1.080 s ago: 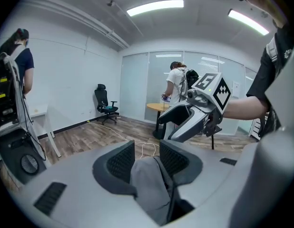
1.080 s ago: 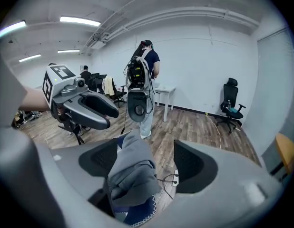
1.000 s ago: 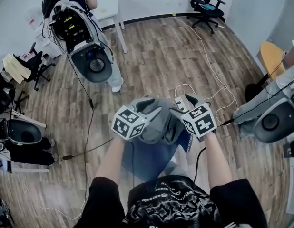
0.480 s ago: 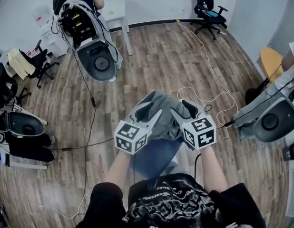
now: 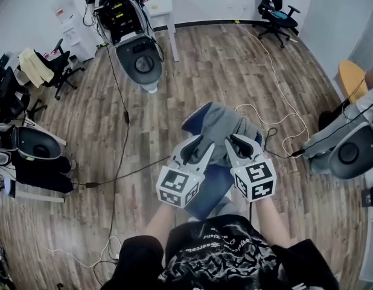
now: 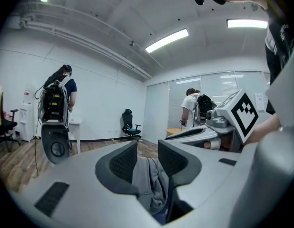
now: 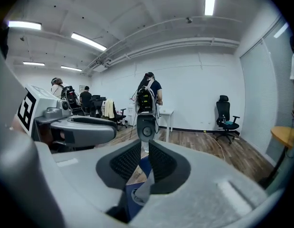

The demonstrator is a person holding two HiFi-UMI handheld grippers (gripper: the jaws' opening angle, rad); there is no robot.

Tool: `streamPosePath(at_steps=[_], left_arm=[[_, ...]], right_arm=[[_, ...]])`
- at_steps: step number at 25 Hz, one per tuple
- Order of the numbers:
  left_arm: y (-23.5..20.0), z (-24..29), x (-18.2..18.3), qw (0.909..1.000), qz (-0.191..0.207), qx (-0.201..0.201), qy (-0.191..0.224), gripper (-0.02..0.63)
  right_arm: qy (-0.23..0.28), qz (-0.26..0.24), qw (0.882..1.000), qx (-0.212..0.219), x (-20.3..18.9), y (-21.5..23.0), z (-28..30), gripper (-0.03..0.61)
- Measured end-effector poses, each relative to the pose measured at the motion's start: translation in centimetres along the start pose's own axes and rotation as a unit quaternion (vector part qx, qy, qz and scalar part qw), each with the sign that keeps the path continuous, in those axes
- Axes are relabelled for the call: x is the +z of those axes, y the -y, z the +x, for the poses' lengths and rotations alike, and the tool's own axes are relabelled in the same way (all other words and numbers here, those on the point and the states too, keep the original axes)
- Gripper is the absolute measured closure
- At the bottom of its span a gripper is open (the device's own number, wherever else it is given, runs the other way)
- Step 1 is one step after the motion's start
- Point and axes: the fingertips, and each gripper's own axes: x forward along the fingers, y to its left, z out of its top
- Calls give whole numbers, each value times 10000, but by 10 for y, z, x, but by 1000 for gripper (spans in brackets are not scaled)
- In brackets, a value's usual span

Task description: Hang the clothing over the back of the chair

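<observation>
A grey garment [image 5: 226,122] lies draped over the back of a blue chair [image 5: 204,189] just in front of me. My left gripper [image 5: 198,150] reaches its near left side. In the left gripper view a thick fold of the garment [image 6: 149,179] fills the gap between the jaws of the left gripper [image 6: 147,158], which have just been closing on it. My right gripper [image 5: 238,144] is at the near right side. Its jaws [image 7: 144,158] have just been closing to a narrow slit, with a thin edge of the garment [image 7: 143,190] pinched low between them.
A person wearing a backpack rig [image 5: 135,47] stands at the far left by a white table [image 5: 162,5]. Cables [image 5: 277,119] trail over the wood floor. A grey rig [image 5: 346,150] stands at the right, office chairs [image 5: 277,11] at the back, and dark cases [image 5: 29,156] at the left.
Both grippers have drawn back toward me and slightly up. The garment, bunched between them before, now spreads over the chair back beyond their tips. The right jaws have narrowed a lot.
</observation>
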Motion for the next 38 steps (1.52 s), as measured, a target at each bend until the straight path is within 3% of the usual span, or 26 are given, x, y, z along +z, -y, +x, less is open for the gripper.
streamPosePath(at_steps=[11, 24, 28, 38], left_arm=[[12, -59, -56, 9931, -930, 708, 41, 511], [23, -73, -81, 9924, -986, 717, -160, 603], [26, -74, -88, 9928, -954, 680, -251, 604], [32, -70, -102, 9931, -947, 543, -438, 604]], right_arm=[[2, -41, 9996, -280, -44, -53, -21, 574], [-160, -102, 9992, -338, -70, -79, -26, 574], [85, -30, 9994, -325, -68, -81, -27, 574], [-30, 95, 9993, -360, -86, -81, -26, 574]])
